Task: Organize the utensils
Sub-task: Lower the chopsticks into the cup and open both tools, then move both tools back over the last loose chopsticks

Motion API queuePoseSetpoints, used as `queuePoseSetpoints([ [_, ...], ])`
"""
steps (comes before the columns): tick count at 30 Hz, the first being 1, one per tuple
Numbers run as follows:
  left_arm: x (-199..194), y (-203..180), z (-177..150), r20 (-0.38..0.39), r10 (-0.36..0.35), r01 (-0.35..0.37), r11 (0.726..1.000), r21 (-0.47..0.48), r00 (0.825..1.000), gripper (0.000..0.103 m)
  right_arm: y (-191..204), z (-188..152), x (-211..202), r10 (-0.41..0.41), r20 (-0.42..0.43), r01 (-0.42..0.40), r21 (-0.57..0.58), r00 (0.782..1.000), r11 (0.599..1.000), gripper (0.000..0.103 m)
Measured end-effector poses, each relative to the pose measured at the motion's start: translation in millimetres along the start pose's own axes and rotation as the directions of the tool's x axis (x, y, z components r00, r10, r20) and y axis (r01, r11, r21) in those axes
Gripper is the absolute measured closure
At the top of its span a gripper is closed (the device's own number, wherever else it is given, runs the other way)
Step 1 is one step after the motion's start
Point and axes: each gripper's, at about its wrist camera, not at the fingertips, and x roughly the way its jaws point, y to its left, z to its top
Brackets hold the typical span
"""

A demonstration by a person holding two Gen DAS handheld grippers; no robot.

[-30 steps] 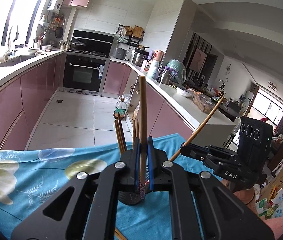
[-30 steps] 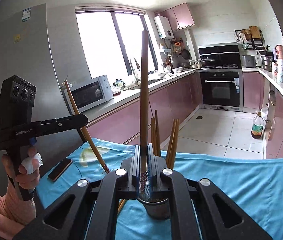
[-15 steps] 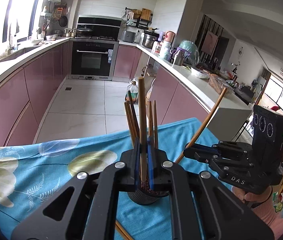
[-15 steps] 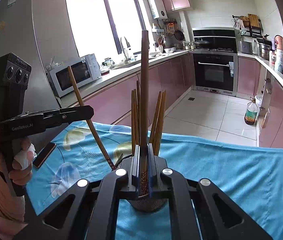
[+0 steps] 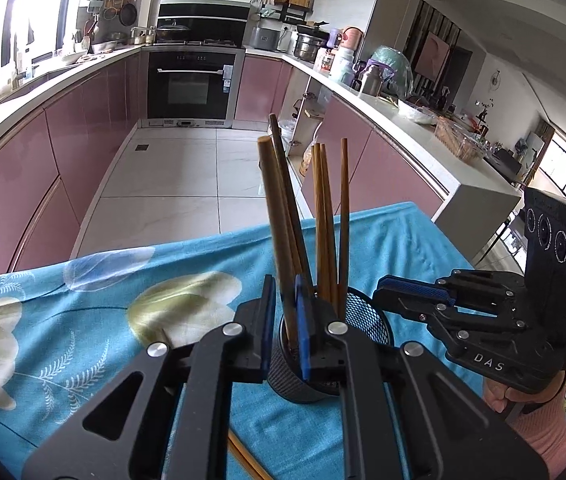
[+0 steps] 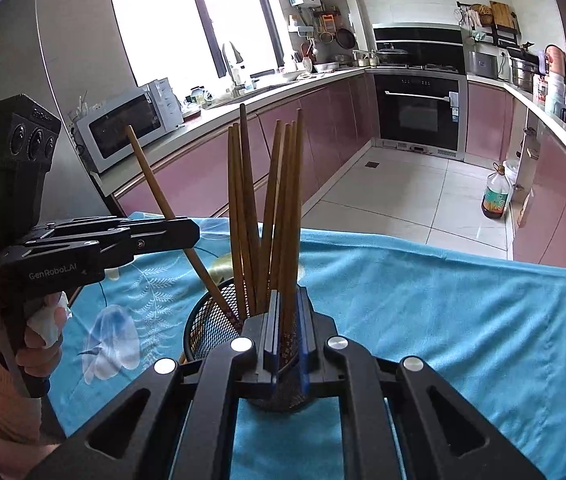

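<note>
Two wooden chopsticks are going into the black wire-mesh cup [image 5: 367, 320] at once, one in each of your tongs, so the step in hand is the drop-in. In the left wrist view, the left tongs [image 5: 283, 320] sit at the lower centre, pads pinched on a light brown chopstick [image 5: 277, 216] whose lower end already reaches down inside the cup. In the right wrist view, the right tongs [image 6: 288, 336] are likewise clamped on a reddish-brown chopstick with a patterned tip [image 6: 289, 280], its tip at or just inside the rim; exactly how deep, you cannot tell. The cup stands on the turquoise floral cloth [image 6: 443, 300] covering the surface, already holding a fan of other upright chopsticks [image 6: 243, 208]. One more loose chopstick [image 5: 245, 460] lies on the cloth at the bottom edge of the left wrist view. Next, you likely need to part both pads so the sticks slide down, then lift straight up; the two tongs are close together over the cup, so withdraw without knocking the standing sticks or tipping the light cup.
</note>
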Motion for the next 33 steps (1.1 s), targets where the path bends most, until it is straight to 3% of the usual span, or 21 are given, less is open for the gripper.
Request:
queuePoseSetpoints([
  [6, -2.2, 6.6, 0.1, 0.028, 0.016, -0.015, 1.000, -0.019, 0.999, 0.086, -0.4, -3.7, -4.5, 0.012, 0.024, -0.013, 0.017, 1.000, 1.000, 0.091],
  [10, -8.5, 6.5, -1.8, 0.052, 0.036, -0.035, 0.999, -0.024, 0.998, 0.077, 1.4, -6.6, -10.6, 0.019, 0.049, -0.020, 0.023, 0.999, 1.000, 0.075],
  [26, -49.0, 16.1, -15.4, 0.145, 0.062, -0.060, 0.998, -0.017, 0.988, 0.069, 28.2, -26.1, -27.2, 0.110, 0.090, -0.109, -0.015, 0.990, 0.994, 0.067],
  [28, -56.4, 17.4, -23.3, 0.162, 0.065, -0.065, 0.998, -0.010, 0.985, 0.061, 35.2, -29.7, -27.7, 0.125, 0.087, -0.122, -0.035, 0.988, 0.992, 0.067],
  [33, -67.3, 22.8, -48.2, 0.159, 0.089, -0.089, 0.996, -0.006, 0.983, 0.061, 53.3, -42.1, -28.9, 0.176, 0.070, -0.171, -0.074, 0.982, 0.982, 0.065],
])
